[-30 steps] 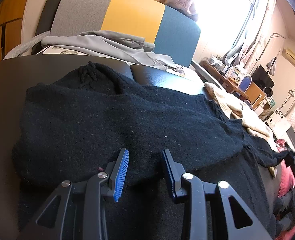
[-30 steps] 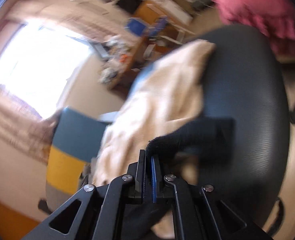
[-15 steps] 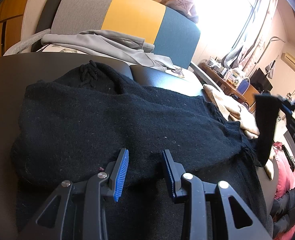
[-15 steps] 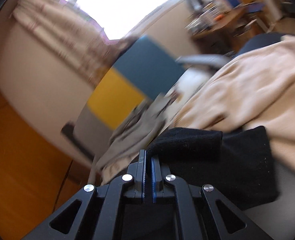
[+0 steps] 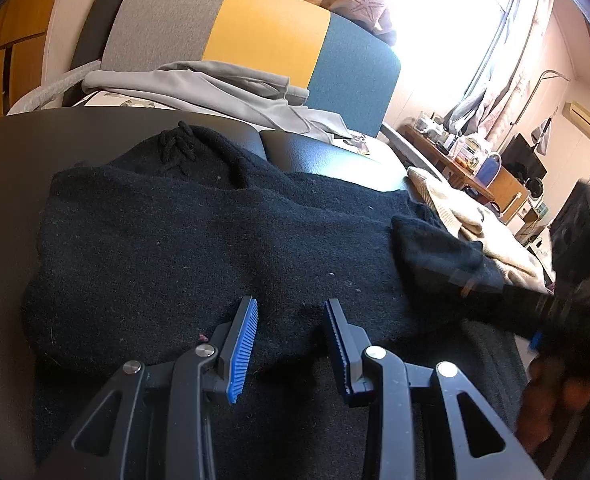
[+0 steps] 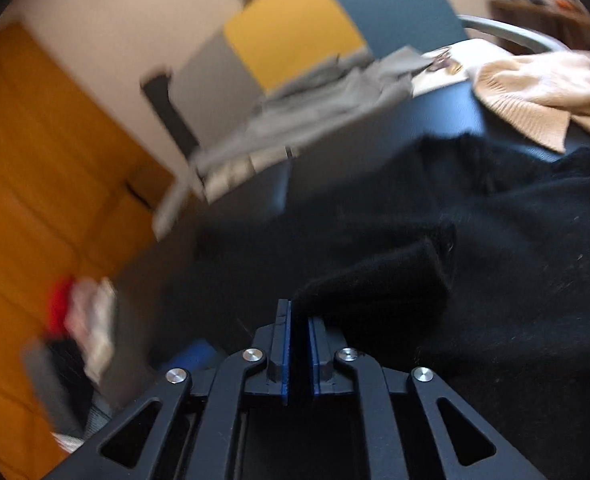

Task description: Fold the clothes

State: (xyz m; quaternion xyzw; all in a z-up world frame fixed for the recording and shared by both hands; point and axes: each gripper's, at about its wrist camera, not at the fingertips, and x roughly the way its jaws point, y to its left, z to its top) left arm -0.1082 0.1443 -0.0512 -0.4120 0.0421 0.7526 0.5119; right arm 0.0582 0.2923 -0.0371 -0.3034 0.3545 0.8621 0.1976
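- Far left, the left gripper [image 5: 291,344] sits exactly where it was a second ago, low over the near edge of the black sweater [image 5: 199,248], blue pads parted and nothing between them. It pins nothing and grips nothing.
- The sweater's body lies spread across the dark table [image 5: 7,184], and that left part hasn't budged. Behind it the grey garment [image 5: 215,84] lies draped on the striped chair [image 5: 263,28].
- Moving right, here's the news: the black sleeve [image 5: 435,252] now lies across the sweater's right side. A second ago it was out over the beige garment [image 5: 467,212], and half a second ago it dangled in mid-air at the right edge.
- At the far right, the right gripper [image 6: 299,334] has swept in with that sleeve, and a hand [image 5: 555,396] shows blurred behind it.
- Its jaws have just been opening: a narrow gap shows between the blue pads where they were clamped tight before. The sleeve's end sits just at the tips, apparently slipping free rather than pinched.
- My read: the sleeve fold is landing right now, and this is the release. If the cuff stays put, the right side is done and the next fold can begin.
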